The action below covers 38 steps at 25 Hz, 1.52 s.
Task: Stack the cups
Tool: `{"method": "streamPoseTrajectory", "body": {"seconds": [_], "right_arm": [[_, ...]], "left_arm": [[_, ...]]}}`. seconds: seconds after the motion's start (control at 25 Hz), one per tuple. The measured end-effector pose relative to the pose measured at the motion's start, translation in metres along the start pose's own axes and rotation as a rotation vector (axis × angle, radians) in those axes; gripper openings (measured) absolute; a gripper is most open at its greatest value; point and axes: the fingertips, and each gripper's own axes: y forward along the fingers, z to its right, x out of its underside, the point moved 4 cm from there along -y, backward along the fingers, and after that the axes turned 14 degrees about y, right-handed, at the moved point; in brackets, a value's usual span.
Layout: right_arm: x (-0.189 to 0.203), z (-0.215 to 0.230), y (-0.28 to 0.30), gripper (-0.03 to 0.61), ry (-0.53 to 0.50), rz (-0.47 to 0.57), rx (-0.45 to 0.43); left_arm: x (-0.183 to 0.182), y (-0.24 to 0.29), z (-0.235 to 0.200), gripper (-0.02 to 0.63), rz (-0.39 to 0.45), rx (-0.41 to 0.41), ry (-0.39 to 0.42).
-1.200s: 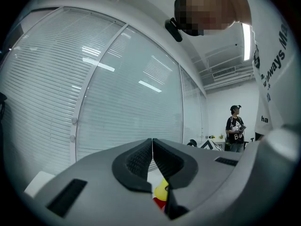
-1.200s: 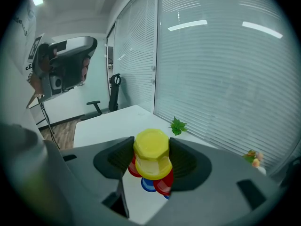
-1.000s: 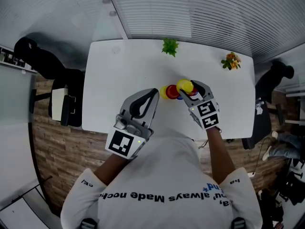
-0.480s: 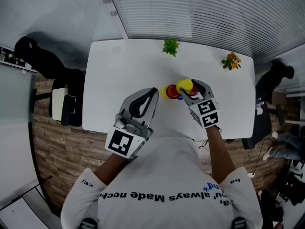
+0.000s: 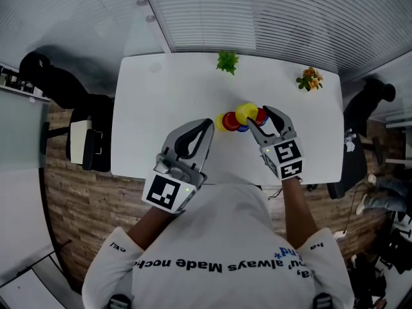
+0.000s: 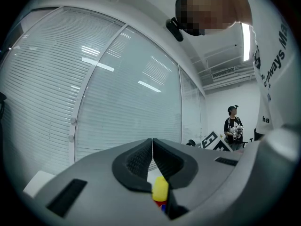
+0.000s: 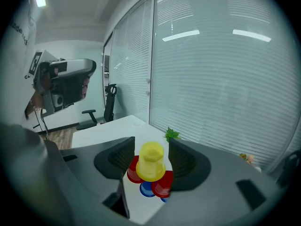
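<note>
A cluster of upturned cups stands mid-table: a yellow cup (image 5: 246, 113) sits on top of red cups (image 5: 231, 121) and a blue cup (image 5: 242, 129), and a second yellow cup (image 5: 220, 123) is at the left. In the right gripper view the top yellow cup (image 7: 151, 163) rests on red cups (image 7: 162, 185) and a blue cup (image 7: 146, 190). My right gripper (image 5: 260, 118) sits just right of the stack. Its jaws are closing, the pads clear of the yellow cup, which lies just ahead of the tips. My left gripper (image 5: 207, 125) hangs shut and empty to the left of the cups.
The white table (image 5: 161, 108) carries a green sprig (image 5: 226, 62) at its far edge and orange flowers (image 5: 309, 80) at the far right corner. A black office chair (image 5: 90, 140) stands to the table's left. A person (image 6: 233, 126) stands far off.
My right gripper has drawn back to the right and towards me, off the top yellow cup, which stays on the stack. The left gripper has not moved.
</note>
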Motion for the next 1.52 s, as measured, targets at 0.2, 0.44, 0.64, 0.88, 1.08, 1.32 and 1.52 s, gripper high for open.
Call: {"method": "streamPoseTrajectory", "body": {"seconds": [0.2,0.44,0.64,0.88,1.08,1.32,1.52], "right_arm": [[-0.012,-0.005,-0.027,0.219,0.023,0.056,0.007],[-0.023,-0.011,-0.057,0.166,0.005,0.136,0.025],[-0.031,-0.021,-0.082,0.134,0.020,0.197,0.019],[-0.041,-0.033,-0.115,0.088,0.028,0.258,0.030],[-0.045,-0.040,-0.137,0.050,0.038,0.295,0.039],[-0.046,-0.043,-0.152,0.008,0.048,0.320,0.047],[-0.045,-0.041,-0.158,0.008,0.053,0.325,0.059]], "left_arm": [[-0.002,-0.003,0.009,0.021,-0.010,0.019,0.015],[-0.004,-0.006,0.019,0.021,-0.014,0.033,0.011],[-0.010,-0.005,0.028,0.021,0.002,0.056,0.012],[-0.016,-0.005,0.037,0.021,0.004,0.080,0.037],[-0.019,-0.005,0.043,0.021,-0.002,0.103,0.033],[-0.022,-0.003,0.050,0.020,0.003,0.124,0.042],[-0.021,-0.002,0.050,0.021,-0.001,0.120,0.037]]}}
